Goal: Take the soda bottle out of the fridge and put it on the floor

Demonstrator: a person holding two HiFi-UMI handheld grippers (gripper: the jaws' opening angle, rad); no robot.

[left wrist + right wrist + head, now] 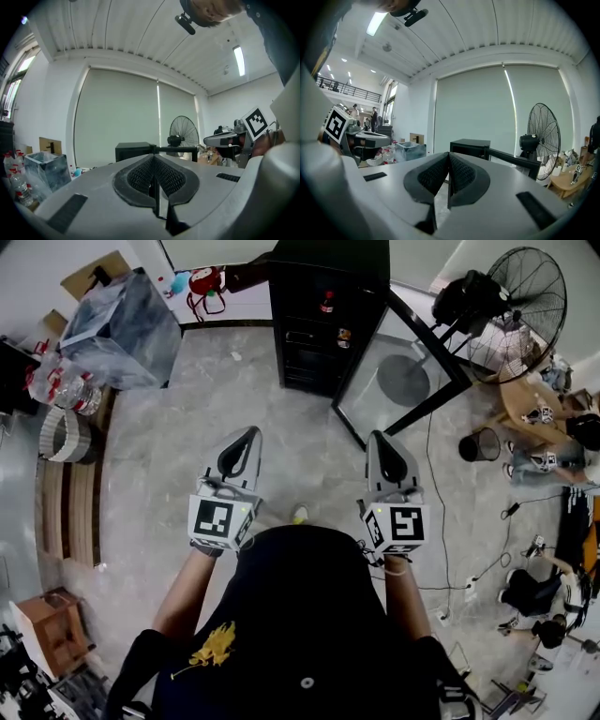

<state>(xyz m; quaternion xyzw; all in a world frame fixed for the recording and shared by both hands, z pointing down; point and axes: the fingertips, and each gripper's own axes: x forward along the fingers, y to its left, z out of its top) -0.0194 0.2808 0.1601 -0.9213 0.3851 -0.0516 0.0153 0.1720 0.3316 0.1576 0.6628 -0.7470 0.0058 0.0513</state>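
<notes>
One small dark soda bottle is barely discernible inside the open black fridge at upper centre, while the left gripper and right gripper are pressed together, empty.

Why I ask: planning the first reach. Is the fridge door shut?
No, the fridge has its glass door swung wide open, leaving the shelves inside exposed in the head view.

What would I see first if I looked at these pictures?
The left gripper and right gripper catch the eye first. They sit side by side in the middle of the head view, both shut and empty, each with a black-and-white marker cube. Ahead of them on the floor stands the black fridge with its glass door swung open, and a big fan stands to its right.
</notes>
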